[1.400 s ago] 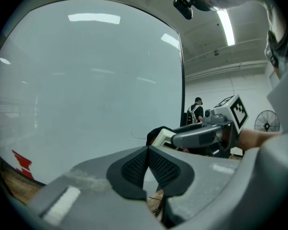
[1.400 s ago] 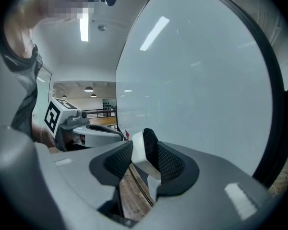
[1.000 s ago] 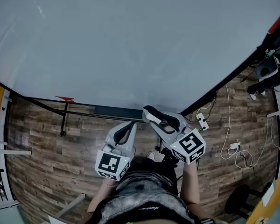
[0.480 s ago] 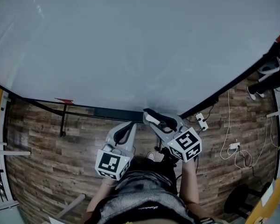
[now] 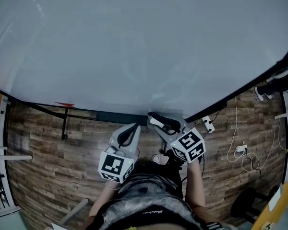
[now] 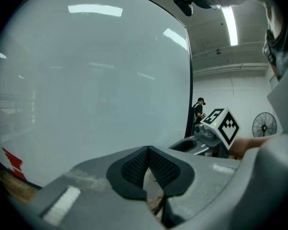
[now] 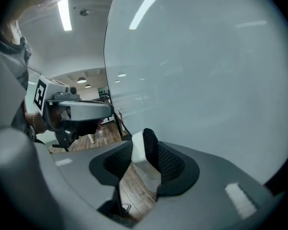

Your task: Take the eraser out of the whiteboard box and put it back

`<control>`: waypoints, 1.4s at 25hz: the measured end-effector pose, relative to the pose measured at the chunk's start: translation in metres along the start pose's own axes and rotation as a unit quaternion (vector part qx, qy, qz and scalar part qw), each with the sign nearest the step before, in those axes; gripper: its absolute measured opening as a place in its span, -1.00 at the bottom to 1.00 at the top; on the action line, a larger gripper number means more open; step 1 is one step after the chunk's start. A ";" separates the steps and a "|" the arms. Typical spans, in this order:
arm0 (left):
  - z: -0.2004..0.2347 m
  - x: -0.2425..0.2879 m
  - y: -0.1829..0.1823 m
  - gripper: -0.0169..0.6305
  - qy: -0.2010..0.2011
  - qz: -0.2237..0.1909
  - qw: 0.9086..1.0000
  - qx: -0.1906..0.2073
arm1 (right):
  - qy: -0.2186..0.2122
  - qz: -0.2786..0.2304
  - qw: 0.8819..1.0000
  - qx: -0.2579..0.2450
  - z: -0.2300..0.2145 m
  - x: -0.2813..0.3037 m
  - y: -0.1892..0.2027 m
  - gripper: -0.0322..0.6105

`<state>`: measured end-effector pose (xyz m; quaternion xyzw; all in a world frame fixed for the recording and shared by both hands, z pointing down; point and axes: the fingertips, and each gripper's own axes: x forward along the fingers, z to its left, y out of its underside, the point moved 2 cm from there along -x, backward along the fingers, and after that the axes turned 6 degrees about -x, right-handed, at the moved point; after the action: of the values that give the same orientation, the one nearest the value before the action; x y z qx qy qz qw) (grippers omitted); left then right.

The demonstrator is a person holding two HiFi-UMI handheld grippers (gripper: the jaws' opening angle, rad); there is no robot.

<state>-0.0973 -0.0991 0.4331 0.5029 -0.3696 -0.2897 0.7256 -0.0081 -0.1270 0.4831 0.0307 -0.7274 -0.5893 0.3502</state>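
Slippage worries us: right claw (image 5: 157, 120) pinches the black-and-white block eraser (image 7: 140, 158) edgewise; left claw (image 6: 148, 151) pressed together, empty.

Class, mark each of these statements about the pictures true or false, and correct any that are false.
1. The right gripper is shut on the eraser. True.
2. The left gripper has its jaws wide apart. False: its jaws meet, with nothing between them.
3. A whiteboard stands over a wooden floor. True.
4. The eraser lies on the floor. False: it sits between the right gripper's jaws, off the floor.
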 end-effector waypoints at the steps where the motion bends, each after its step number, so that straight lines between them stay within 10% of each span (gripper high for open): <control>1: 0.001 0.001 0.000 -0.94 0.000 0.000 1.000 0.000 | -0.002 0.003 1.000 0.000 0.000 0.001 0.001 -0.38; 35: 0.001 0.015 0.005 -0.94 0.004 0.014 1.000 -0.002 | 0.004 0.034 0.999 -0.022 -0.012 0.019 0.029 -0.34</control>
<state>-0.0892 -0.1100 0.4418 0.4974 -0.3734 -0.2778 0.7321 -0.0056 -0.1368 0.5185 0.0009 -0.7135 -0.5928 0.3737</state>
